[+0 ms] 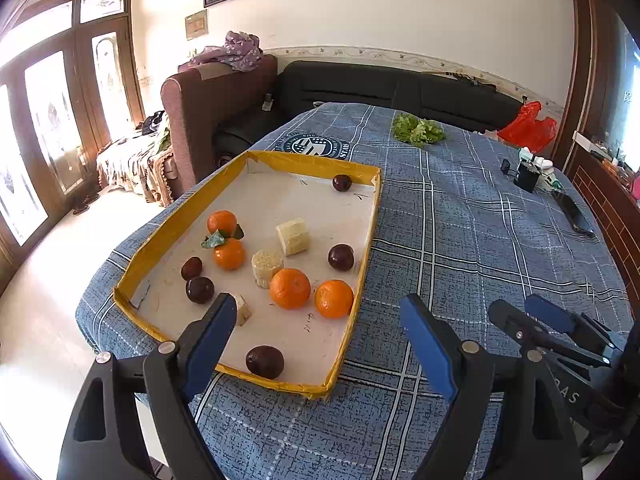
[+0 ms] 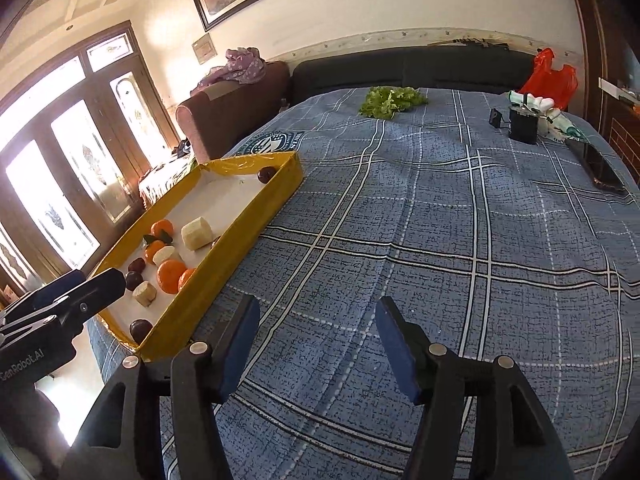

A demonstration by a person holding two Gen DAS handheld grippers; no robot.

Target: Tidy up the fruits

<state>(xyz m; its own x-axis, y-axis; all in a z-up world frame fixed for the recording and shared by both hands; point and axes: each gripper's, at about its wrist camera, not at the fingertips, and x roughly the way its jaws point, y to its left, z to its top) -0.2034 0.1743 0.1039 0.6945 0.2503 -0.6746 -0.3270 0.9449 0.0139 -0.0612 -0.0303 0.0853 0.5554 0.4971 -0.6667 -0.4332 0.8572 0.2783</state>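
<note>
Left wrist view, left to right: yellow-rimmed cardboard tray (image 1: 176, 224) with white floor, set on the blue plaid tablecloth (image 1: 460, 240), long axis running away from the camera toward the sofa (image 1: 380, 84). Inside, four glossy round oranges (image 1: 290, 288), two of them with green leaves attached; five dark purple plums (image 1: 265, 361), smooth and round; three pale, rough-textured cut chunks (image 1: 293, 236), blocky or cylindrical. One plum lying alone at the far end of the tray, another near the front rim. Left gripper (image 1: 318, 332) hovering over the tray's near corner, blue-padded jaws spread wide, holding nothing. Right gripper (image 1: 560, 328) visible at the lower right edge, just above the cloth.

Right wrist view, left to right: left gripper (image 2: 68, 296) seen side-on beside the tray (image 2: 224, 280), whose outer yellow wall hides some of the fruit this camera would otherwise catch. Right gripper (image 2: 316, 328) over bare cloth well right of the tray, jaws parted and empty. Shown more clearly here: leafy greens (image 2: 392, 100) at the far side, a small black box (image 2: 523, 125), a red plastic bag (image 2: 550, 76) and a dark phone (image 2: 602, 166) toward the right edge.
</note>
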